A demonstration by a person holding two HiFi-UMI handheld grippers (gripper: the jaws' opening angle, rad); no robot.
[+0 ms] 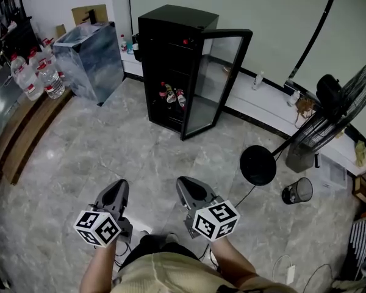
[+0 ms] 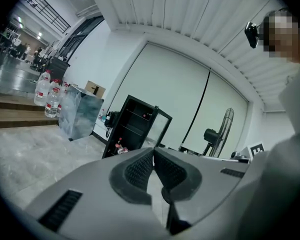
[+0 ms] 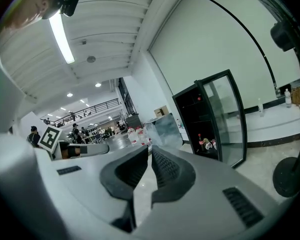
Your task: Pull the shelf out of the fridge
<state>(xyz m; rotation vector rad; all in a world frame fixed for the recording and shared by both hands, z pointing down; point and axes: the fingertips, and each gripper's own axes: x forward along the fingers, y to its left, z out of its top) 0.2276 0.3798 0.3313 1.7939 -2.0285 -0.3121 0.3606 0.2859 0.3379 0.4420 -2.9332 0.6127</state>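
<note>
Left gripper (image 1: 118, 187): clenched on nothing, low in front of you.
Right gripper (image 1: 184, 183): pressed together too, empty.
Fridge (image 1: 171, 54): well apart from you, door (image 1: 224, 78) open.
Shelf (image 2: 131, 128): inside the fridge, above the bottles (image 1: 171, 94).
Your step: walk close, part one gripper's jaws, grip the shelf's front edge, draw it out level.

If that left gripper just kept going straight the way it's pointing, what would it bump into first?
Probably the black fridge. The left gripper, jaws shut and empty, points across the floor toward its open front, with nothing else in that line; exact depth is unclear.
</note>
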